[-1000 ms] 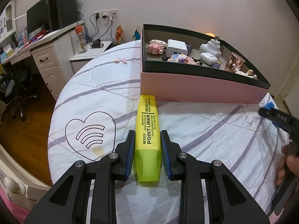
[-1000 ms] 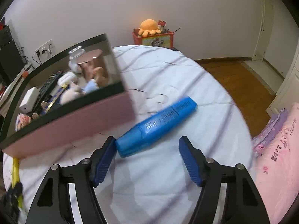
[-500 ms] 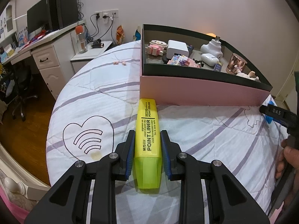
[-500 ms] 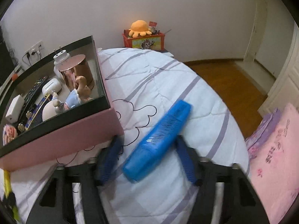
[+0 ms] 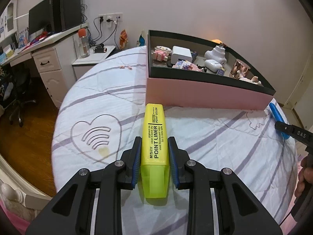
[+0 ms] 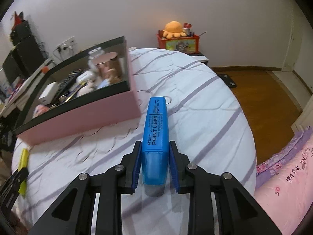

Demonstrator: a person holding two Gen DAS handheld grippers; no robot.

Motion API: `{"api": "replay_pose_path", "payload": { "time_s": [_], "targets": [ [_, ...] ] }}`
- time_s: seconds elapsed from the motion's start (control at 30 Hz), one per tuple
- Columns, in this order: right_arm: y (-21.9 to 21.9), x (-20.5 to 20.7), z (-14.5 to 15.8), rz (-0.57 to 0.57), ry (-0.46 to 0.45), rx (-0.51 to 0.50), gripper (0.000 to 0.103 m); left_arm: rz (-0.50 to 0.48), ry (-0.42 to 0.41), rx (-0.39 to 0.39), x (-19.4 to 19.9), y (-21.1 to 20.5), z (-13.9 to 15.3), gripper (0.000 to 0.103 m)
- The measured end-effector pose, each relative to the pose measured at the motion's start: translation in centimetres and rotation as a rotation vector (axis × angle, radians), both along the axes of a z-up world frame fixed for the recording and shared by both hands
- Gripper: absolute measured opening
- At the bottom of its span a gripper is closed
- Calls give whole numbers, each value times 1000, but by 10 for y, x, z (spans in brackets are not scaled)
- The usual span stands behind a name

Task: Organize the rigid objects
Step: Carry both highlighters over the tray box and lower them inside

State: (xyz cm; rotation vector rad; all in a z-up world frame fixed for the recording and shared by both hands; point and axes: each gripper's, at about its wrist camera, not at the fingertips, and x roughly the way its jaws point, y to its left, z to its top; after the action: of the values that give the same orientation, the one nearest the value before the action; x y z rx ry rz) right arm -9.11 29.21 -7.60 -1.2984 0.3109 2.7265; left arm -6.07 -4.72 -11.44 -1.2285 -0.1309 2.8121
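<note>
My left gripper (image 5: 154,146) is shut on a yellow highlighter (image 5: 155,135) that points at the pink box (image 5: 205,96). My right gripper (image 6: 154,150) is shut on a blue highlighter (image 6: 155,129), held just right of the box's corner (image 6: 135,98). The pink box with black inner walls holds several small items: a white charger (image 5: 181,54), an earbud case (image 5: 213,65), a copper cup (image 5: 239,68) and toy figures. The blue highlighter also shows at the right of the left wrist view (image 5: 276,117). The yellow one shows at the left of the right wrist view (image 6: 24,158).
Both grippers are over a round white bed with purple stripes (image 5: 109,101). A desk with monitor (image 5: 45,19) stands at the left. A red toy bin with an orange plush (image 6: 176,37) is behind the bed. Pink bedding (image 6: 289,172) lies at the right.
My right gripper turned in line with the blue highlighter and shut on it; it was open around it before. My left gripper kept hold of the yellow highlighter and barely moved.
</note>
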Motion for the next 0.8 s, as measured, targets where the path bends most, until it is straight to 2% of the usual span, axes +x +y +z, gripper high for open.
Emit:
{"api": "replay_pose_path", "payload": {
  "time_s": [0.27, 0.43, 0.57, 0.8],
  "targets": [
    [-18, 25, 24, 103, 43, -90, 27, 3, 38, -11, 26, -9, 27, 26],
    [-34, 33, 54, 165, 102, -113, 27, -3, 88, 1, 29, -7, 55, 26],
    [-48, 22, 78, 216, 147, -109, 27, -12, 109, 3, 12, 0, 75, 26],
    [-74, -27, 105, 296, 168, -87, 27, -42, 121, 9, -41, 21, 105, 26]
  ]
}}
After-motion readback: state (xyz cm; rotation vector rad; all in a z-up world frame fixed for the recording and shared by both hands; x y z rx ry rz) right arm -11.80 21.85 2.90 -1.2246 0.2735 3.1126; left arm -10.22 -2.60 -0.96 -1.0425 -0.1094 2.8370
